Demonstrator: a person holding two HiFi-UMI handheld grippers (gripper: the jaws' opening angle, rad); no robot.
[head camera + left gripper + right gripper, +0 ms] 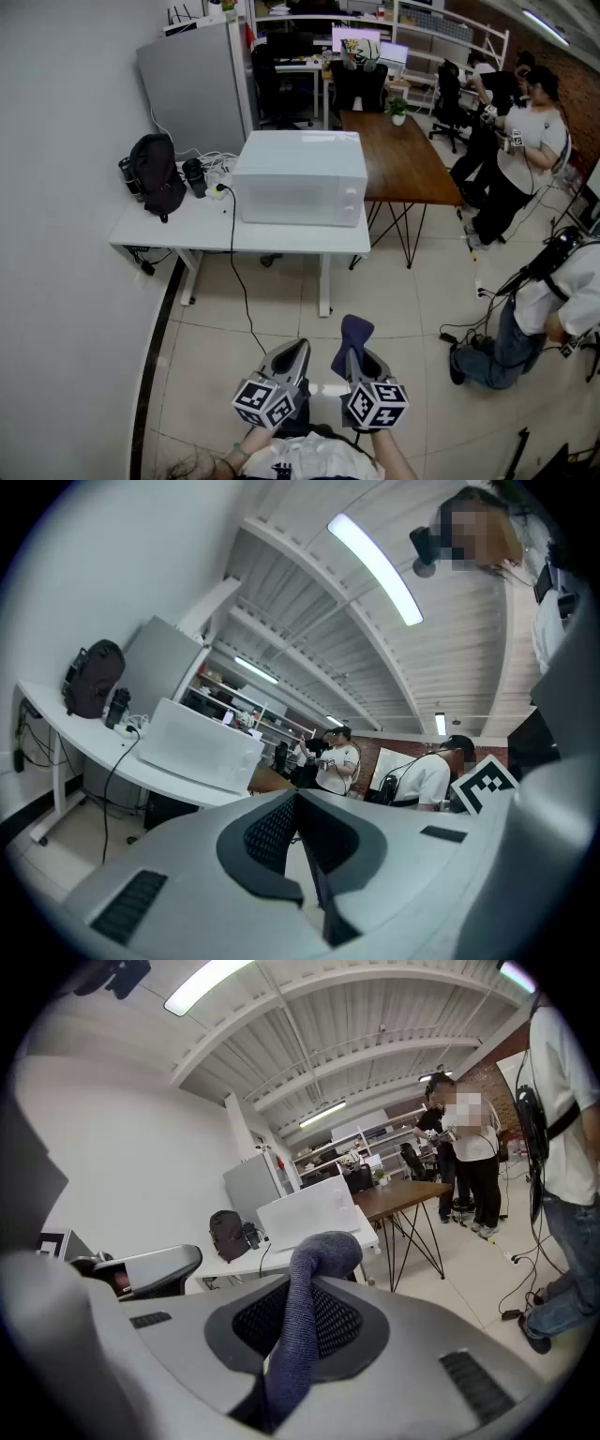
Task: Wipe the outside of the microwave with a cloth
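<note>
A: Pale tiled floor point(394, 300), a white wall along the left, office desks at the far end. Where do the grippers sit in all this?

B: Both at the near edge, low in the head view, side by side. The right gripper point(302, 1309) has its jaws pressed onto a dark blue cloth point(314, 1279). The cloth runs up between them, and its folded end curls over past the tips.

A: And the other one?

B: The left gripper point(298, 803) has its jaws together with nothing between them.

A: Where is the microwave from there?

B: Well apart from both. The white microwave point(300, 178) stands beyond the grippers on the right end of a white table point(178, 230) set against the left wall, with open floor between. The cloth touches nothing but the jaws.

A: Anything else on that table?

B: A black backpack point(156, 174) at its far left, and a black cable point(240, 281) hanging off the near edge to the floor. A brown wooden table point(398, 155) stands behind the microwave to the right. Several people point(525, 141) stand or crouch at the right side of the room.
</note>
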